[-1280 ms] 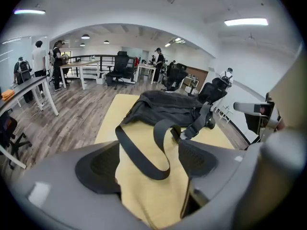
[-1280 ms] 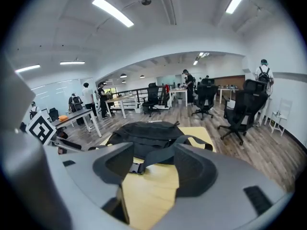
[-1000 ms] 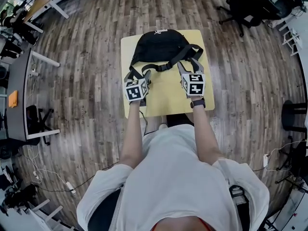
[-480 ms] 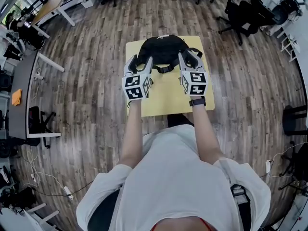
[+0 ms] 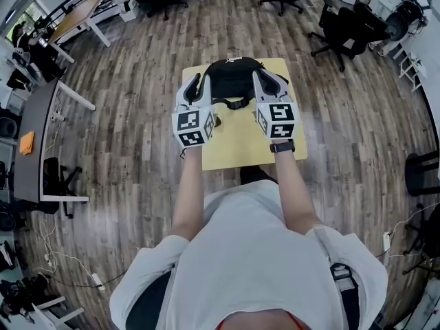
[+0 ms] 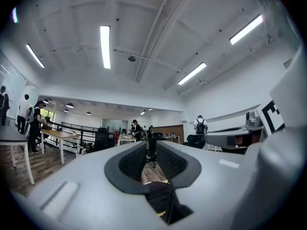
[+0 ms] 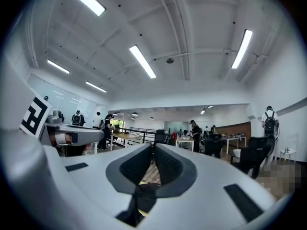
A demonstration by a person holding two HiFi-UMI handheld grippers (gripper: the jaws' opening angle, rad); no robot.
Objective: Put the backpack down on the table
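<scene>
The black backpack (image 5: 232,78) is at the far end of the small yellow table (image 5: 240,143), bunched up between my two grippers. My left gripper (image 5: 197,84) is at its left side and my right gripper (image 5: 265,81) at its right, both raised and pointing level. Both pairs of jaws have just been closing. In the left gripper view a black strap (image 6: 160,195) is pinched low between the jaws of the left gripper (image 6: 152,150). The right gripper view shows the right gripper (image 7: 153,164) gripping another black strap (image 7: 141,195) the same way. Whether the bag's bottom still rests on the table is hidden.
Wooden floor surrounds the table. Black office chairs (image 5: 344,19) stand at the far right, and long desks (image 5: 34,129) line the left. Both gripper views look across an open office with people at distant desks (image 6: 62,135).
Both grippers rose from low over the table and turned level. Their jaws closed on the straps. The backpack went from lying spread flat to bunched up between the grippers.
</scene>
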